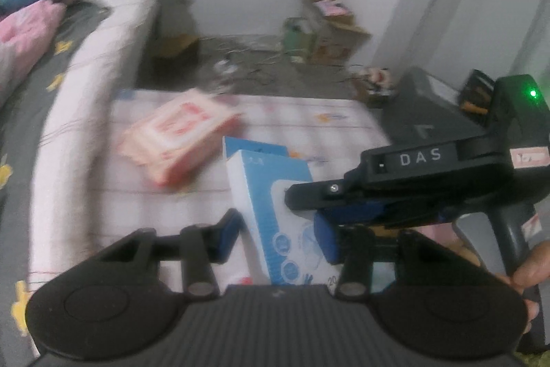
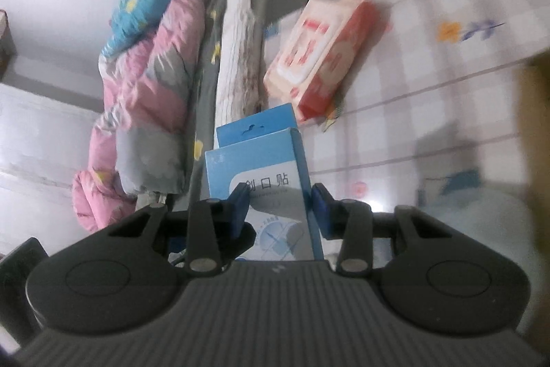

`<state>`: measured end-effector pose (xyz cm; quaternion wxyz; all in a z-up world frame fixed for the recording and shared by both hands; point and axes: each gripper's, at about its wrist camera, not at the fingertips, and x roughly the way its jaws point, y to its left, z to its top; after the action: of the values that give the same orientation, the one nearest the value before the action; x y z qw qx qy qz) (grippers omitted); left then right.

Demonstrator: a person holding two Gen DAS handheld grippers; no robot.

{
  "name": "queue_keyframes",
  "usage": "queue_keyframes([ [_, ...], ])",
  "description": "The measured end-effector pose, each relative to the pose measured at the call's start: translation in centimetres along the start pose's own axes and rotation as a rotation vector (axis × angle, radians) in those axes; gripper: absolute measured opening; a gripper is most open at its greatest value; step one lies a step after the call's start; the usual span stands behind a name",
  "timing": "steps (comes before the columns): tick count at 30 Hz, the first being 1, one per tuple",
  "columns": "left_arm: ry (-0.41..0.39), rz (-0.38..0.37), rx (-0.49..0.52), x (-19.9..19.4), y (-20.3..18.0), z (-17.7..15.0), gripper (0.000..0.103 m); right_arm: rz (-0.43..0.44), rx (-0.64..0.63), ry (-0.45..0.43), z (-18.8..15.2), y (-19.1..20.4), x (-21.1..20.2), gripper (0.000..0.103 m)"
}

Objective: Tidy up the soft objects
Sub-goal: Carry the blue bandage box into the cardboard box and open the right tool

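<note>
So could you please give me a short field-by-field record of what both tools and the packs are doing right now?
held item: blue box, upright, flap open on top
left tool: box between its fingers; contact unclear
right tool: straddles the box; right finger looks slightly clear
other item: red-and-white soft pack lying on the checked cloth
background: pink quilt on the bed

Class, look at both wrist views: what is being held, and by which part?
The blue box: the right gripper clamps its side faces near the lower end. Left gripper straddles it; contact unclear.
</note>
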<state>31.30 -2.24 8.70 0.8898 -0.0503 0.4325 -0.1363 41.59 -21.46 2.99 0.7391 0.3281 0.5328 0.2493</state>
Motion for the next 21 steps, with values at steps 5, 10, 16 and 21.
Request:
queue_keyframes([
  [5,0.011,-0.09,0.067,1.5,-7.0,0.1,0.048,-0.041,0.042,-0.091,-0.5,-4.1,-8.0,0.039],
  [10,0.051,-0.176,0.122,4.7,-13.7,-0.4,0.048,-0.096,0.108,-0.162,-1.6,-9.5,-14.0,0.039],
  [16,0.1,-0.249,0.144,9.8,-19.8,-0.8,0.047,-0.174,0.167,-0.217,-1.7,-15.9,-18.9,0.039],
  [21,0.142,-0.31,0.118,14.1,-23.1,-0.8,0.046,-0.286,0.148,-0.252,0.1,-19.8,-21.1,0.039],
])
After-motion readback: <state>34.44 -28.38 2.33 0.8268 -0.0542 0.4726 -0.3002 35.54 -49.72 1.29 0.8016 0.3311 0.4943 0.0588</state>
